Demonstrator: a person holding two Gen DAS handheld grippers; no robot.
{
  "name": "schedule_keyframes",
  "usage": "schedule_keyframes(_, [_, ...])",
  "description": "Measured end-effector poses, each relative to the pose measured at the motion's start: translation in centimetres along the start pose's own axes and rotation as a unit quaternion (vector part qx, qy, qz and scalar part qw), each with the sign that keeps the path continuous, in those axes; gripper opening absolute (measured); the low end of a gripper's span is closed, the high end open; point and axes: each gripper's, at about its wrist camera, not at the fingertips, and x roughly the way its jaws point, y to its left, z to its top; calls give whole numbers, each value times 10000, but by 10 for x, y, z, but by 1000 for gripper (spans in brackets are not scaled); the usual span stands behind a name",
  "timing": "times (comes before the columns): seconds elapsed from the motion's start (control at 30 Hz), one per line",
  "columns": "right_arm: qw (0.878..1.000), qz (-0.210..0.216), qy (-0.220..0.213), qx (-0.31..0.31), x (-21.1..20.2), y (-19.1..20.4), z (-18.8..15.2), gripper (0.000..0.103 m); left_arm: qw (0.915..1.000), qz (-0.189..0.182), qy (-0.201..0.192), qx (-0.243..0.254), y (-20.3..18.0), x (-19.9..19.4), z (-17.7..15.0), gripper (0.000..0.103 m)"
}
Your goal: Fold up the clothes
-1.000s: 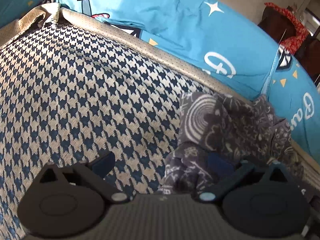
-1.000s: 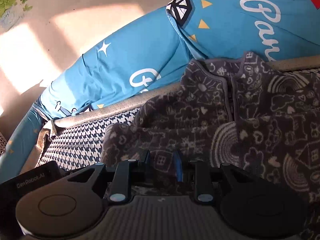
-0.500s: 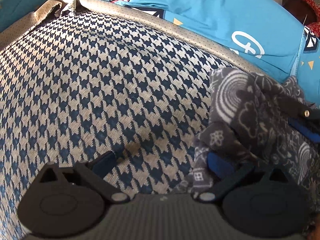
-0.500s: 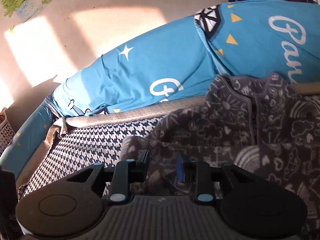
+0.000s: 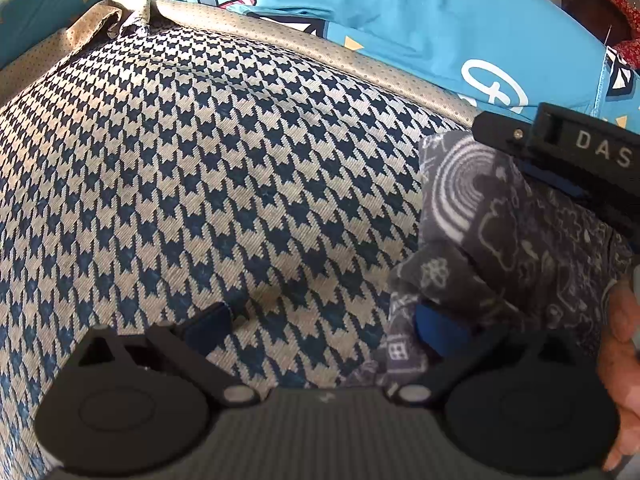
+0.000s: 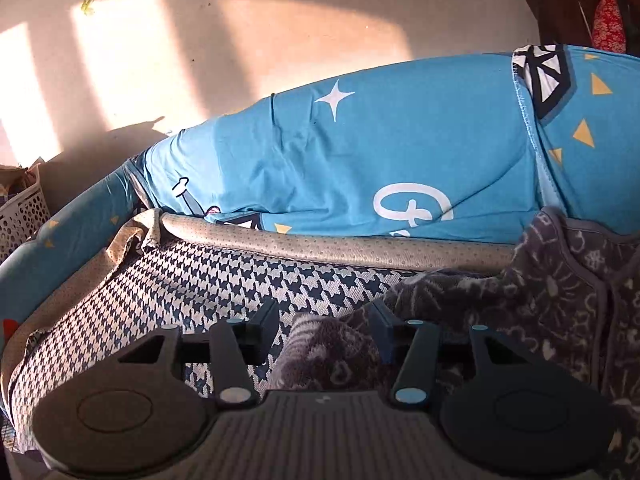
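1 gray garment (image 5: pixel 500 240), 2 blue pillows (image 6: pixel 360 152), 1 basket (image 6: pixel 20 216).

Warm sunlight falls in window-shaped patches across a pale wall (image 6: pixel 248 52). Below it lies a bright blue bedcover (image 6: pixel 400 152) printed with white stars and yellow triangles, next to a houndstooth-patterned cushion (image 5: pixel 200 168) with a dotted beige border (image 6: pixel 340 246). A white perforated basket (image 6: pixel 22 216) stands at the left, dark wooden furniture (image 6: pixel 560 4) draped in red floral cloth (image 6: pixel 604 8) at the upper right.

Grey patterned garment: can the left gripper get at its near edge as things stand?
Probably yes. The left gripper is open, the grey patterned garment already lies by its right-hand jaw, and nothing covers that edge on the houndstooth surface.
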Motion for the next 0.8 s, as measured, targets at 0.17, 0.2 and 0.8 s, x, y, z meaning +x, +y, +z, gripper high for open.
schedule_keyframes(0.17, [9997, 157, 17, -205, 11, 3, -3, 50, 10000, 12, -27, 31, -1, -1, -1, 103])
schedule_keyframes(0.2, [9995, 157, 30, -258, 14, 5, -4, 50, 10000, 20, -33, 43, -2, -1, -2, 103])
schedule_keyframes(0.8, [9998, 173, 100, -74, 34, -5, -5, 9, 9995, 187, -125, 201, -6, -2, -6, 103])
